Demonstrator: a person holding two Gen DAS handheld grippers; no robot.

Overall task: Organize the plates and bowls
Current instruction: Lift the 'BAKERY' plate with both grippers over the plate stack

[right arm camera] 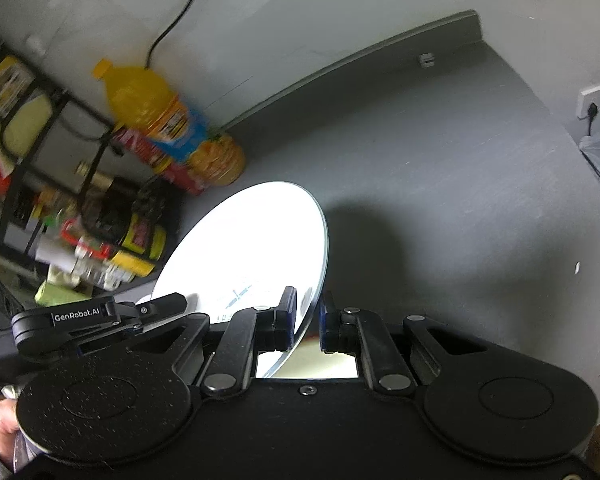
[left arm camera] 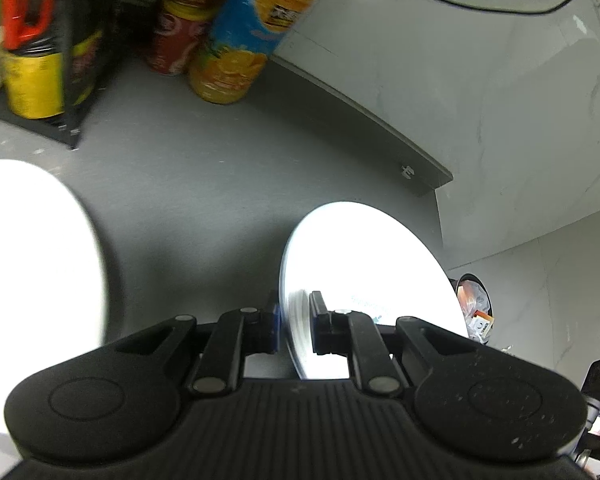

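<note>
White plates are standing on edge in both my claws: my left gripper (left arm camera: 294,320) is pinching 1 plate (left arm camera: 364,272) by its rim, my right gripper (right arm camera: 307,320) is pinching another plate (right arm camera: 252,256), probably for stacking. Ahead, grey counter (right arm camera: 440,168) is lying open; juice bottle (right arm camera: 168,120) is crowding far left.

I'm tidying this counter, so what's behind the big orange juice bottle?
Behind the orange juice bottle stand red cans and the pale wall with a black cable. How many cans there are is hidden by the bottle.
</note>
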